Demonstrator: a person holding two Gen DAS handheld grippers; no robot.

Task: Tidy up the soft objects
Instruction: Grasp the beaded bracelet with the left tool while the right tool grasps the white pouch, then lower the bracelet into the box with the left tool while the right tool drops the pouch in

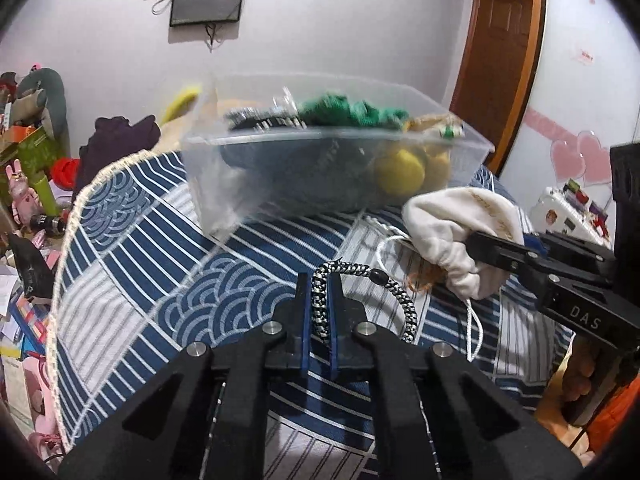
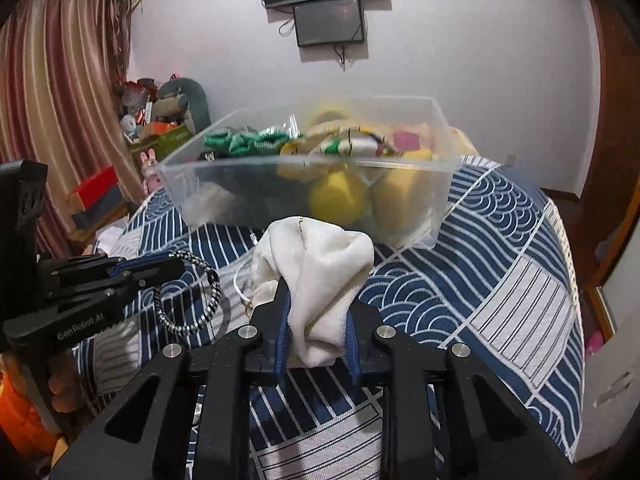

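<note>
My left gripper (image 1: 320,280) is shut on a black-and-white braided cord loop (image 1: 400,300) and holds it above the bed; it also shows in the right wrist view (image 2: 176,266) with the cord (image 2: 200,300) hanging from it. My right gripper (image 2: 316,292) is shut on a white drawstring pouch (image 2: 320,268), lifted off the bed; it shows in the left wrist view (image 1: 472,240) gripping the pouch (image 1: 448,220). A clear plastic bin (image 1: 320,168) (image 2: 304,184) stands ahead on the bed, holding green, yellow and dark soft items.
The bed has a blue-and-white wave-pattern cover (image 1: 160,280) (image 2: 480,280). Dark clothes (image 1: 116,140) lie at the far left of the bed. Cluttered toys and boxes (image 1: 28,152) stand beside the bed. A door (image 1: 504,60) is at the right.
</note>
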